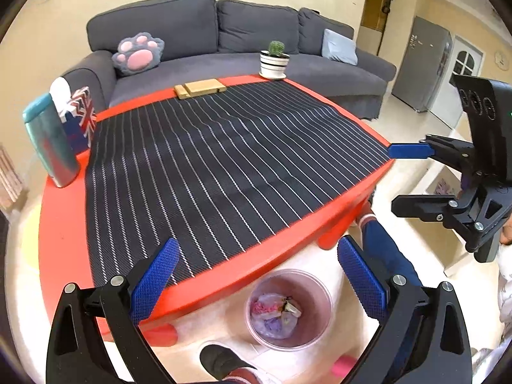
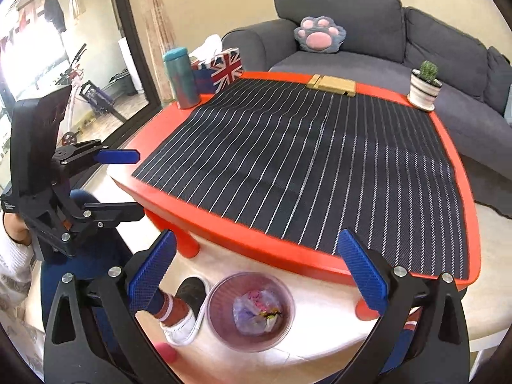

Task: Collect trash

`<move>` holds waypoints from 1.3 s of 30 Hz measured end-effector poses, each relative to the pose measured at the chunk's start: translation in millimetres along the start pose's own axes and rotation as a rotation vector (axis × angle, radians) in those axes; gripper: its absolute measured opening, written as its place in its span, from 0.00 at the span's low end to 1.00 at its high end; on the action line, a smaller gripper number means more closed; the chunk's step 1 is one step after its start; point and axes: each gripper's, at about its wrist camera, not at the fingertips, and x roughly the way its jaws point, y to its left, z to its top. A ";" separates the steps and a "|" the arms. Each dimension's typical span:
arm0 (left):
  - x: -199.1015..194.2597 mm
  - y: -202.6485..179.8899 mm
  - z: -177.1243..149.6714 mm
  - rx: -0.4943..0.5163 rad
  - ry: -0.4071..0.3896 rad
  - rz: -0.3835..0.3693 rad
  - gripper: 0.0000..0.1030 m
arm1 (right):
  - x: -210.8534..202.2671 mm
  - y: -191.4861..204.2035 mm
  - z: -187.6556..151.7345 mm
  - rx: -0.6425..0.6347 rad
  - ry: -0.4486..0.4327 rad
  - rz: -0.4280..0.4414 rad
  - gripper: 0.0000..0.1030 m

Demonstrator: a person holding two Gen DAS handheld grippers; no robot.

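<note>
Left claw [image 1: 256, 275]: spread wide with nothing between its blue pads — it hovers over the near edge of the surface, above the bin.
Right claw [image 2: 259, 272]: just as wide apart and empty, also poised above the bin; in the left wrist view it shows from the side, fingers parted.
Bin [image 2: 217, 291]: a translucent pinkish tub on the floor, just beside the red surface's near edge and close to the person's shoe [image 2: 182, 323].
Trash [image 2: 259, 315]: crumpled wrappers and film, pale purple, pink and clear, lying in the bottom of the bin.
Handling: by the look of it light, soft and crushable — thin film will likely slip and spring back, so I would pinch a bunched fold rather than a flat edge; nothing seems fragile.
Surface [image 1: 57, 224]: red, low, covered by a dark striped mat [image 1: 224, 160]; no loose scrap is visible on it.
Far edge: a teal tumbler [image 1: 48, 140], a Union Jack tissue box [image 1: 81, 118], a wooden block [image 1: 200, 89] and a potted cactus [image 1: 274, 59] — none of them looks like trash.
Beyond: a grey sofa [image 1: 256, 25] with a paw cushion [image 1: 138, 52].
</note>
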 end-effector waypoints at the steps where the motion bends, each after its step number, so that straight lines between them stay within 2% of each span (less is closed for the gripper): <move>1: -0.1 3.1 3.3 -0.007 -0.006 0.005 0.93 | -0.1 -0.5 2.8 -0.001 -0.004 -0.005 0.96; 15: 6.3 32.2 42.4 -0.039 -0.080 0.071 0.94 | 7.1 -15.6 46.8 -0.008 -0.076 -0.126 0.96; 29: 27.9 50.7 57.1 -0.099 -0.062 0.089 0.94 | 22.6 -13.6 69.1 -0.025 -0.067 -0.093 0.96; 32: 27.8 52.8 57.9 -0.101 -0.069 0.132 0.94 | 26.7 -14.5 71.6 -0.032 -0.058 -0.081 0.96; 36: 30.2 57.4 58.4 -0.117 -0.071 0.135 0.94 | 31.2 -15.1 74.0 -0.032 -0.052 -0.066 0.96; 39: 32.6 58.4 57.7 -0.113 -0.074 0.193 0.94 | 34.6 -15.3 75.4 -0.031 -0.049 -0.058 0.96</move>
